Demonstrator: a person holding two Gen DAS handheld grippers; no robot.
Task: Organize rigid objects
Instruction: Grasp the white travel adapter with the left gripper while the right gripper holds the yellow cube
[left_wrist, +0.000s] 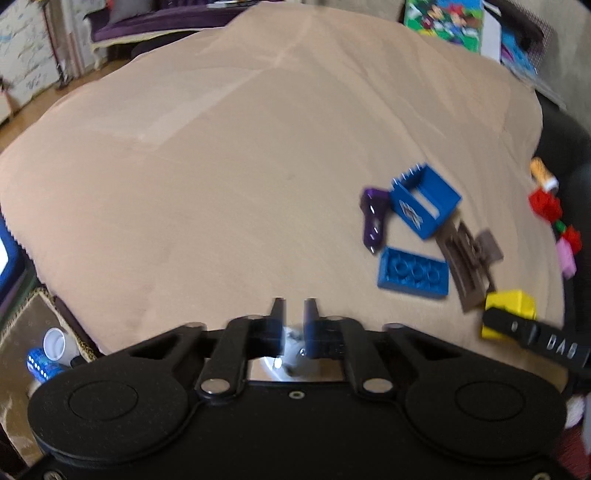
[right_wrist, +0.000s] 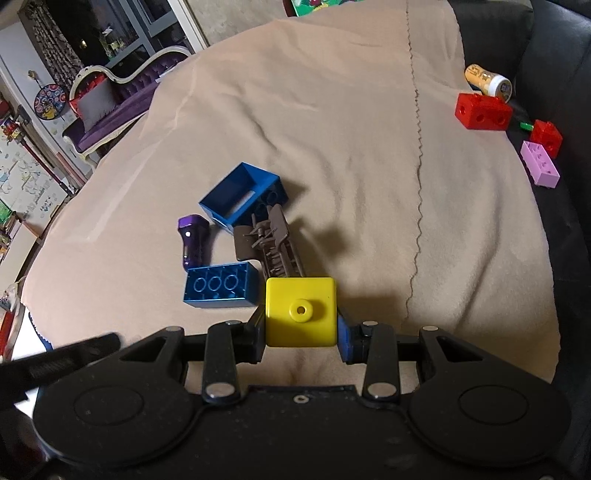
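Note:
My right gripper is shut on a yellow cube, held just above the beige blanket. Just beyond the cube lie a blue brick, a brown plastic piece, a purple toy torch and an open blue box piece. My left gripper is shut with nothing between its fingers, over bare blanket to the left of that cluster. The left wrist view also shows the blue brick, the box piece and the yellow cube.
At the blanket's right edge sit two red bricks, a pink brick and a yellow bottle, against a black couch. A colourful box stands at the back. A white cup lies on the floor at left.

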